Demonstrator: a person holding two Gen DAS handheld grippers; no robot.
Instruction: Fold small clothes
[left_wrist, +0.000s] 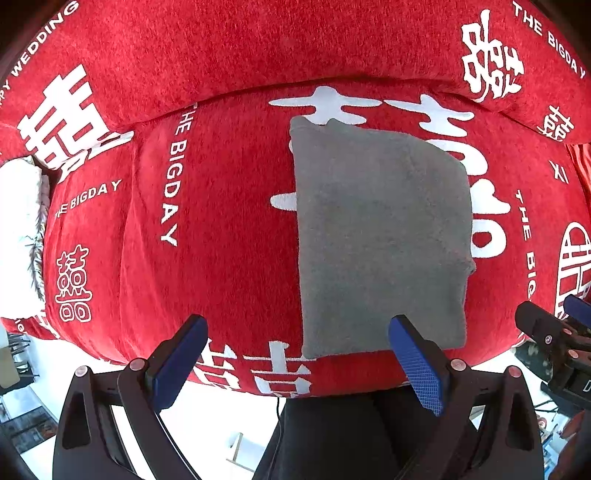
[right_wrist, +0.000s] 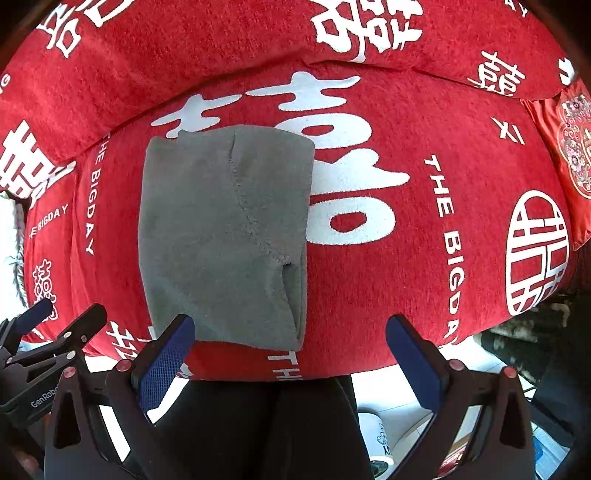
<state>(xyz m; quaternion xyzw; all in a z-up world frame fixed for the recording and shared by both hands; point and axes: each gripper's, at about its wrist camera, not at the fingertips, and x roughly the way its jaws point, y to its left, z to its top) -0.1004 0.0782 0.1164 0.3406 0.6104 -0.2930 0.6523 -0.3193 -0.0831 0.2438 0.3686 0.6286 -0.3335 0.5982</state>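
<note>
Red plush sofa cover (left_wrist: 229, 206) fills both views, printed with white characters and "THE BIGDAY" lettering; the backrest runs across the top. Your grey garment (left_wrist: 380, 236) lies folded flat on the seat, a tall rectangle, its near edge close to the seat's front edge. From the left wrist it sits right of centre; from the right wrist the same garment (right_wrist: 225, 236) sits left of centre and shows a seam running down it and a small pocket-like opening near its right edge (the left view barely shows either). Only the left view catches a white fluffy item (left_wrist: 18, 236) at the seat's far left end. Only the right view shows a red patterned cushion (right_wrist: 569, 155) at the right end and a white mug (right_wrist: 380, 439) on the floor below. Your left gripper (left_wrist: 299, 365) has its blue-padded jaws spread wide, holding nothing, hovering just short of the garment's near edge. Your right gripper (right_wrist: 291, 362) is likewise spread and empty.
</note>
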